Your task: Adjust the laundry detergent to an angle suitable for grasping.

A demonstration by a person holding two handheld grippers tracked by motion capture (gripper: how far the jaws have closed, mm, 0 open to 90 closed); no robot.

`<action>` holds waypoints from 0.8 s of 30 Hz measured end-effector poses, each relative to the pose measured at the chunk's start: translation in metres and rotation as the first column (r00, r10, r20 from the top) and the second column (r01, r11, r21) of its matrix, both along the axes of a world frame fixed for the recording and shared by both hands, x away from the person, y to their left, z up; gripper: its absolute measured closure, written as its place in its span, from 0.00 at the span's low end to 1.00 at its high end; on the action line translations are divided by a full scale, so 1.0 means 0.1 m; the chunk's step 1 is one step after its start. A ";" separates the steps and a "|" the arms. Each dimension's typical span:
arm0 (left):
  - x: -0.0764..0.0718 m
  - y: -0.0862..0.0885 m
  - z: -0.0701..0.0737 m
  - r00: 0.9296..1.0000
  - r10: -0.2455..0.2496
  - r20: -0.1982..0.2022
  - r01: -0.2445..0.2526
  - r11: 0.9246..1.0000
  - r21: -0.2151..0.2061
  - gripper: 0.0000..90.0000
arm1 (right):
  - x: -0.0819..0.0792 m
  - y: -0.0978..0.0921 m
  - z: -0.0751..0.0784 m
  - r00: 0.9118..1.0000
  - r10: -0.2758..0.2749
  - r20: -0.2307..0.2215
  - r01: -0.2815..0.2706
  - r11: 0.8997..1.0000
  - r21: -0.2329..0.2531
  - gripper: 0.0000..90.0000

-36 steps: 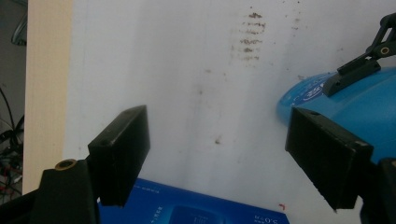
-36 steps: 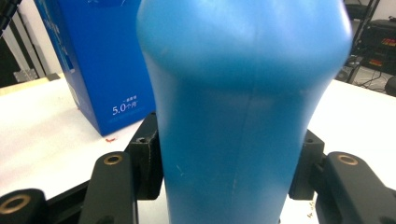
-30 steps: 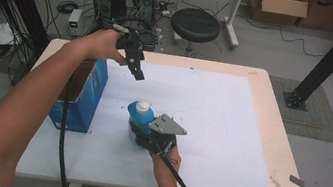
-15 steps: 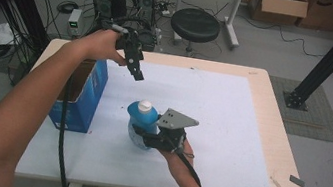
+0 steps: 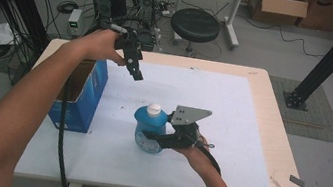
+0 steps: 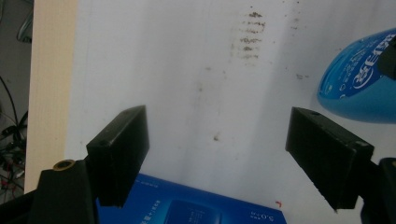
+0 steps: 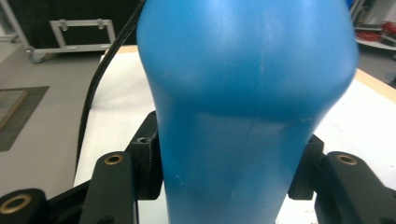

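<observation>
Right gripper (image 5: pixel 160 139) is squeezing the round blue plastic bottle with a white cap (image 5: pixel 150 127), now moved a little right, mid-frame. Left gripper (image 5: pixel 134 69) hangs open, upper left, above the blue cardboard box (image 5: pixel 78 94).

Blue box (image 5: pixel 78 94) on table (image 5: pixel 256 87) – black stool (image 5: pixel 195 24) behind.

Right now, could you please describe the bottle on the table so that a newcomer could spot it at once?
Start at the white mat covering the wooden table. Near its middle, right of the open blue box, stands the blue bottle, clamped by the right hand-held gripper. Its white cap and rounded body set it apart from the square box.
</observation>
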State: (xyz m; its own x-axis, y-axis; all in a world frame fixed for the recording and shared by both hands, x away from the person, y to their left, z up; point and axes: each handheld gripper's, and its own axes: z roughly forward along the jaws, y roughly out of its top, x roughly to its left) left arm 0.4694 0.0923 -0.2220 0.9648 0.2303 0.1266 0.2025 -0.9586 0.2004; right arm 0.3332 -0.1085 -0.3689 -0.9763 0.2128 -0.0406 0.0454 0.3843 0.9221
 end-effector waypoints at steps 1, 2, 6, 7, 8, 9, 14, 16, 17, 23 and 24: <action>0.00 0.00 0.00 1.000 0.008 -0.002 -0.008 1.000 -0.005 0.25 | 0.03 -0.04 -0.01 1.000 0.019 -0.005 -0.019 1.000 -0.002 0.49; 0.00 0.00 0.00 1.000 0.008 -0.002 -0.008 1.000 -0.006 0.25 | 0.04 -0.05 -0.01 1.000 0.029 -0.004 -0.029 1.000 -0.001 0.49; 0.00 -0.01 -0.01 1.000 0.007 0.000 -0.007 1.000 -0.004 0.25 | 0.07 -0.10 0.02 0.997 0.075 -0.016 -0.075 0.997 0.002 0.49; -0.01 -0.01 -0.01 1.000 0.006 0.000 -0.006 1.000 -0.002 0.25 | 0.08 -0.11 0.02 0.996 0.090 -0.016 -0.090 0.996 0.003 0.49; -0.01 -0.01 -0.01 1.000 0.006 0.000 -0.006 1.000 -0.002 0.25 | 0.08 -0.11 0.02 0.996 0.090 -0.016 -0.090 0.996 0.003 0.49; -0.01 -0.01 -0.01 1.000 0.007 0.000 -0.007 1.000 -0.003 0.25 | 0.09 -0.12 0.02 0.994 0.108 -0.015 -0.107 0.994 0.009 0.49; -0.01 0.00 -0.02 1.000 0.008 -0.005 -0.008 1.000 0.003 0.25 | 0.17 -0.19 0.01 0.986 0.166 -0.034 -0.165 0.986 0.032 0.49; -0.01 0.00 -0.03 1.000 0.006 -0.003 -0.006 1.000 0.004 0.25 | 0.18 -0.20 0.01 0.985 0.171 -0.029 -0.171 0.985 0.029 0.49; -0.01 -0.01 -0.04 1.000 0.008 -0.007 -0.008 1.000 0.005 0.25 | 0.19 -0.20 0.01 0.984 0.174 -0.029 -0.173 0.984 0.028 0.49; -0.01 -0.01 -0.07 1.000 0.008 -0.013 -0.008 1.000 0.005 0.25 | 0.23 -0.24 -0.04 0.976 0.217 -0.018 -0.217 0.976 -0.006 0.49; -0.01 -0.01 -0.07 1.000 0.008 -0.013 -0.008 1.000 0.005 0.25 | 0.23 -0.24 -0.04 0.976 0.217 -0.018 -0.217 0.976 -0.006 0.49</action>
